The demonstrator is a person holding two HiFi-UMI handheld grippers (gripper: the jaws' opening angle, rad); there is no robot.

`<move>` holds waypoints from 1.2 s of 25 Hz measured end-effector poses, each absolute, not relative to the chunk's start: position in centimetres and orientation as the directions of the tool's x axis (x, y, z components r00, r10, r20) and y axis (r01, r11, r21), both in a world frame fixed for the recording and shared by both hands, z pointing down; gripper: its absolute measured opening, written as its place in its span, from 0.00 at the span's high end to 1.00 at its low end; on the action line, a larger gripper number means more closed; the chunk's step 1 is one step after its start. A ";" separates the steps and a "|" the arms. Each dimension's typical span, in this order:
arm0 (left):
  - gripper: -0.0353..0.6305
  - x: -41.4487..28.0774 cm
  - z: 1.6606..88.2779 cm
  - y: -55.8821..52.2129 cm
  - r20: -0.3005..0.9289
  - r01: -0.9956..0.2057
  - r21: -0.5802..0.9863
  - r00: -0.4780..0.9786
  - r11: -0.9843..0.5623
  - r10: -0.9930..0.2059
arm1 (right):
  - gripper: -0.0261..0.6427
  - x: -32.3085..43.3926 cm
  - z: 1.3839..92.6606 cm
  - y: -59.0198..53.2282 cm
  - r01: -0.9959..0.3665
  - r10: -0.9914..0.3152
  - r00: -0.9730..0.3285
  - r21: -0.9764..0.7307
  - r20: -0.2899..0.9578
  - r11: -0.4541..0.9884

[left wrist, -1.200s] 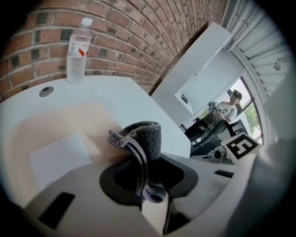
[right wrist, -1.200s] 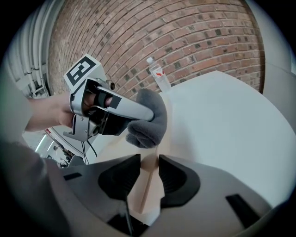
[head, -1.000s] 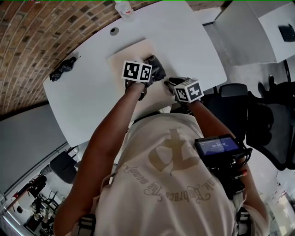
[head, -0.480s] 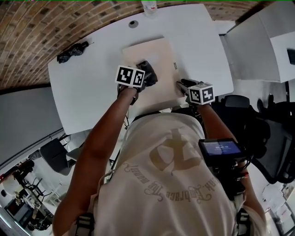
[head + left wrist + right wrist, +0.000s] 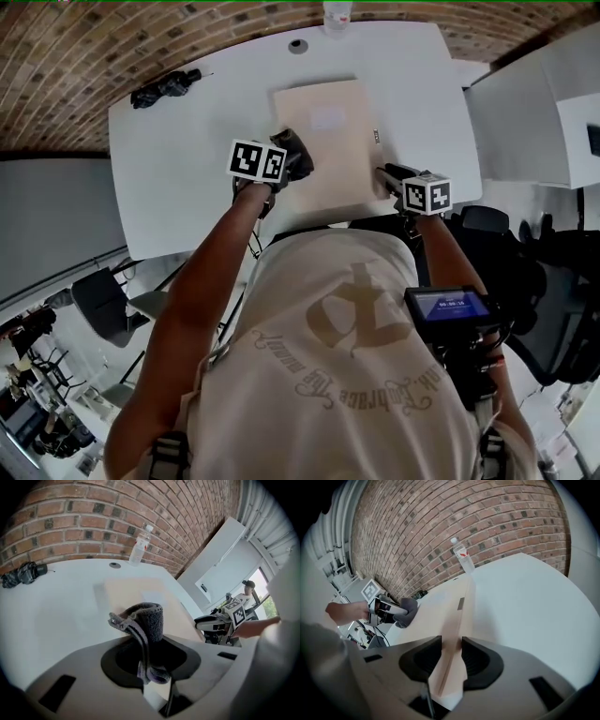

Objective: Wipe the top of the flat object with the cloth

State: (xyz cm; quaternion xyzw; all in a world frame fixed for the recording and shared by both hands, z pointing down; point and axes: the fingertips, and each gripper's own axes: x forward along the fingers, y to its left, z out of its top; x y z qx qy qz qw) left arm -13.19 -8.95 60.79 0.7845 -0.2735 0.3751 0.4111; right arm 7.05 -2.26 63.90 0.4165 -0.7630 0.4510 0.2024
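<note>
The flat board lies pale and beige in the middle of the white worktop, its long sides running away from the person. The dark grey cloth sits at the board's left edge, on its nearer half. No view settles whether the cloth presses on the top or only hovers just over it.

The left gripper has its jaws closed on the cloth, which is pinched as a folded wad that stands up and out ahead of the pads. The right gripper is closed on the board's near right edge: the thin edge runs straight between its two pads, and they clamp it to hold the board steady.

Further out, a clear bottle stands at the far rim of the worktop, a round cable hole is just in front of it, and a dark crumpled bundle lies well apart at the far left.

Most of the top looks not yet covered from where the cloth now sits. The main risks from here:
- The wad is small and stiffly folded, so strokes may leave unwiped strips unless they overlap.
- Starting on the very edge, the cloth could slip off onto the worktop.
- A hard sideways push could skate the board or twist it against the right gripper's narrow hold.
- A long stroke toward the far end could reach the bottle.
</note>
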 end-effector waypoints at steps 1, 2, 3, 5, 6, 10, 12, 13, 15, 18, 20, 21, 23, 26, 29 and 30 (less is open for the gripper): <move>0.79 -13.5 60.8 -8.8 0.812 -0.742 0.442 0.570 -0.503 -0.127 | 0.75 7.1 63.9 -2.2 -0.813 -0.453 -0.577 -0.531 0.680 0.239; 0.79 -13.9 60.8 -8.6 0.812 -0.749 0.442 0.568 -0.494 -0.134 | 0.75 7.2 63.9 -2.1 -0.807 -0.452 -0.583 -0.543 0.675 0.230; 0.79 -14.4 60.8 -8.4 0.814 -0.756 0.439 0.564 -0.485 -0.142 | 0.75 7.2 63.9 -2.0 -0.801 -0.449 -0.590 -0.555 0.670 0.223; 0.79 -15.5 60.8 -8.3 0.823 -0.777 0.422 0.544 -0.467 -0.162 | 0.75 6.9 63.9 -2.0 -0.787 -0.442 -0.608 -0.577 0.660 0.221; 0.79 -16.2 60.8 -8.3 0.831 -0.791 0.407 0.528 -0.457 -0.173 | 0.75 6.8 63.9 -2.1 -0.778 -0.438 -0.618 -0.587 0.653 0.222; 0.79 -18.4 60.6 -7.9 0.862 -0.846 0.354 0.461 -0.398 -0.213 | 0.74 7.0 63.6 -2.3 -0.742 -0.418 -0.659 -0.632 0.625 0.224; 0.79 -18.8 60.0 -7.5 0.857 -0.854 0.363 0.463 -0.373 -0.226 | 0.74 6.8 63.5 -2.5 -0.715 -0.400 -0.687 -0.660 0.607 0.228; 0.79 -18.7 59.5 -7.3 0.853 -0.854 0.367 0.467 -0.368 -0.234 | 0.74 6.6 63.5 -2.5 -0.699 -0.388 -0.704 -0.677 0.595 0.231; 0.79 -17.7 58.5 -6.9 0.842 -0.851 0.373 0.478 -0.371 -0.249 | 0.74 6.7 63.3 -2.7 -0.666 -0.372 -0.734 -0.708 0.568 0.235; 0.79 -14.1 57.7 -6.4 0.822 -0.831 0.396 0.511 -0.392 -0.253 | 0.74 8.1 62.5 -4.5 -0.636 -0.392 -0.754 -0.736 0.527 0.233; 0.79 -11.4 57.7 -5.7 0.808 -0.811 0.418 0.538 -0.409 -0.241 | 0.74 8.7 62.2 -6.4 -0.628 -0.406 -0.757 -0.741 0.511 0.238; 0.79 -10.1 57.7 -5.3 0.801 -0.799 0.431 0.553 -0.418 -0.231 | 0.74 8.9 62.2 -7.3 -0.629 -0.406 -0.758 -0.737 0.510 0.247; 0.79 -7.4 57.8 -4.7 0.789 -0.774 0.454 0.579 -0.441 -0.204 | 0.74 9.1 62.1 -9.2 -0.639 -0.401 -0.754 -0.721 0.520 0.268; 0.79 -3.5 57.7 -4.1 0.777 -0.738 0.478 0.608 -0.477 -0.161 | 0.73 9.0 62.0 -11.7 -0.658 -0.389 -0.744 -0.696 0.543 0.287; 0.79 0.4 57.7 -3.1 0.760 -0.686 0.507 0.641 -0.521 -0.105 | 0.72 8.7 62.1 -13.2 -0.670 -0.378 -0.737 -0.681 0.561 0.296; 0.79 1.5 57.8 -2.8 0.753 -0.668 0.520 0.652 -0.533 -0.084 | 0.71 8.5 62.2 -13.6 -0.671 -0.371 -0.737 -0.678 0.565 0.301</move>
